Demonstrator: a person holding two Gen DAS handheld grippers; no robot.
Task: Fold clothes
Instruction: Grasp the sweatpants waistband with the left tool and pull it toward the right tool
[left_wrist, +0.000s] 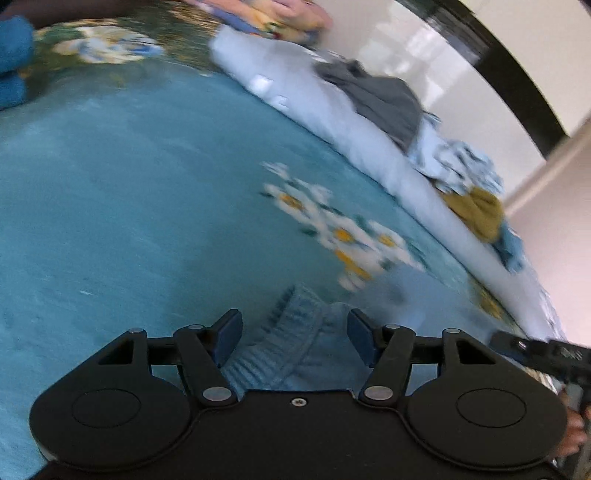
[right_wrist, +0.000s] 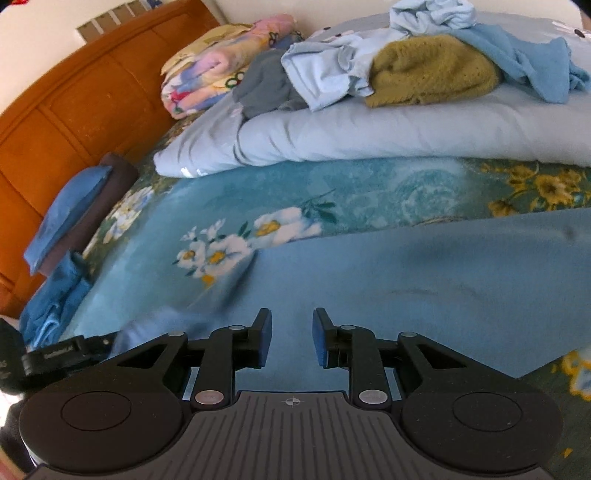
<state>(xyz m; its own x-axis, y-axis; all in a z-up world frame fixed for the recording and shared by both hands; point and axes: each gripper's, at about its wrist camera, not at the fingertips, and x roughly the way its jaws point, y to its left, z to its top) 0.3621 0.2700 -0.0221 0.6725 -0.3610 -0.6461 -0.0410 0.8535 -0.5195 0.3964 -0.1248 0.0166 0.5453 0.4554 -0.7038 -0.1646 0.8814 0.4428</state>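
Blue garment spread flat on the flowered bedspread; both grippers poised over it.

The left gripper (left_wrist: 293, 338) is seen with its jaws set fairly wide, a ribbed light-blue knit edge (left_wrist: 284, 343) lying between them but not pressed by either pad, so nothing is held; the view is blurred. The right gripper (right_wrist: 291, 341) is held over the blue garment (right_wrist: 424, 280), its jaws parted by a narrow gap and opening, cloth seen below them and nothing pinched. The garment is laid smooth across the near part of the teal bedspread (right_wrist: 369, 192); behind it a pale folded quilt (right_wrist: 369, 136) is topped by unfolded clothes, a mustard knit (right_wrist: 432, 74) among them; folded blue items (right_wrist: 66, 214) are stacked by the wooden headboard (right_wrist: 74, 92).
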